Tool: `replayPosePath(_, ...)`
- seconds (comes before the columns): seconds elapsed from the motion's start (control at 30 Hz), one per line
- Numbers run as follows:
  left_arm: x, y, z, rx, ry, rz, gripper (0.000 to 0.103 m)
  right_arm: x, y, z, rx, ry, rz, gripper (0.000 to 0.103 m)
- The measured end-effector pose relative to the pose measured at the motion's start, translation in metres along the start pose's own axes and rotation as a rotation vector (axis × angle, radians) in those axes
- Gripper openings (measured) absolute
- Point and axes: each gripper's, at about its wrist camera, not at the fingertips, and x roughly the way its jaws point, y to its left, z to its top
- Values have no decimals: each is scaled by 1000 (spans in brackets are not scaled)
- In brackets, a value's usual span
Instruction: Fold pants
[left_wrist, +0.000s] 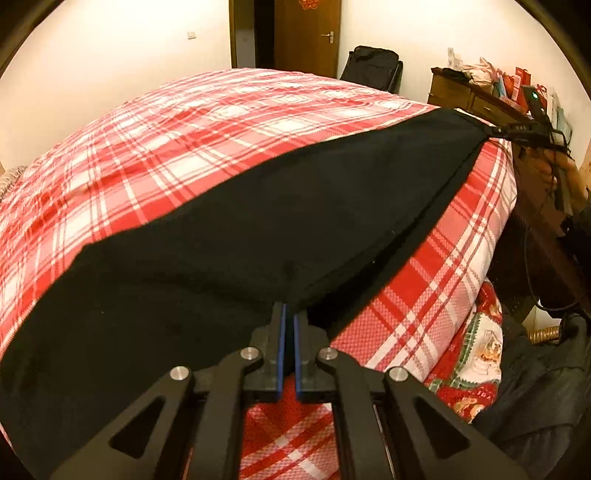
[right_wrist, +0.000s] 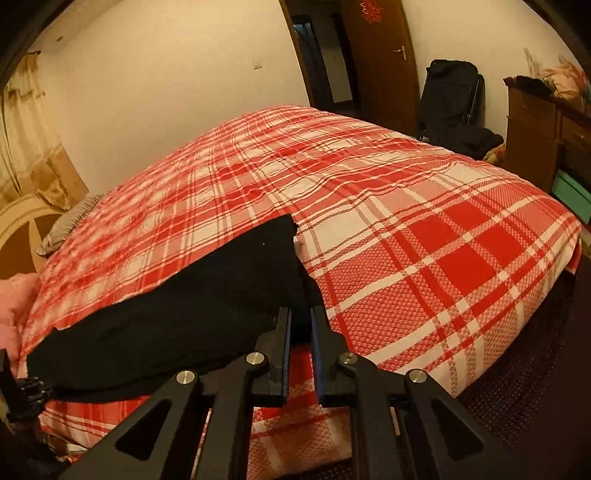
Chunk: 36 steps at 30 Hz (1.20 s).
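Note:
Black pants (left_wrist: 258, 229) are stretched across the near edge of a bed with a red and white plaid cover (left_wrist: 207, 122). My left gripper (left_wrist: 289, 314) is shut on one corner of the pants at the bed's front edge. In the left wrist view my right gripper (left_wrist: 496, 131) pinches the far corner at upper right, and the cloth hangs taut between them. In the right wrist view my right gripper (right_wrist: 301, 314) is shut on the black pants (right_wrist: 184, 310), which spread away to the left over the plaid cover (right_wrist: 424, 258).
A wooden door (left_wrist: 306, 37) and a black chair (left_wrist: 373, 68) stand beyond the bed. A wooden dresser (left_wrist: 476, 98) with clutter is at the right. A patterned blanket (left_wrist: 476, 354) hangs at the bed's side. A pillow (right_wrist: 70, 225) lies at the left.

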Motion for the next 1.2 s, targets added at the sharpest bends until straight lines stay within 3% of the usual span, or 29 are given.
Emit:
replayPosePath(0.2, -10, 2, 7, -8, -47, -13, 4, -16, 7, 5, -12, -85, 12, 9)
replayPosePath(0.3, -19, -1, 6, 10, -65, -27, 4, -16, 3, 7, 2, -88, -22, 7)
replayPosePath(0.4, -12, -3, -1, 26, -32, -32, 4, -5, -12, 5, 34, -62, -103, 5)
replayPosePath(0.5, 6, 1, -11, 19, 20, -33, 4, -3, -26, 3, 84, -63, -107, 5)
replayPosePath(0.57, 6, 3, -12, 13, 10, -42, 4, -12, -24, 6, 84, -90, -119, 6)
replayPosePath(0.63, 3, 2, -9, 16, 0, -42, 6, -24, -4, 9, 8, -122, -116, 21)
replayPosePath(0.7, 3, 2, -7, 26, 6, -26, 9, -34, 27, 7, -102, -155, -108, 74)
replayPosePath(0.83, -1, -3, -9, 73, 21, 6, 18, -36, 91, -11, -333, -137, -37, 76)
replayPosePath(0.93, -12, -3, -13, 108, 24, 16, 26, -24, 139, -37, -561, -110, -102, 68)
replayPosePath(1.0, -21, -2, -15, 115, 12, 26, 31, -12, 159, -54, -673, -69, -115, 50)
replayPosePath(1.07, -28, -2, -12, 114, -12, 33, 35, 0, 172, -69, -758, -33, -133, 49)
replayPosePath(1.13, -30, -9, -6, 135, -41, 32, 49, 9, 186, -86, -869, -23, -164, 49)
replayPosePath(1.2, -22, -20, 0, 170, -47, 30, 51, 13, 194, -97, -940, -28, -193, 49)
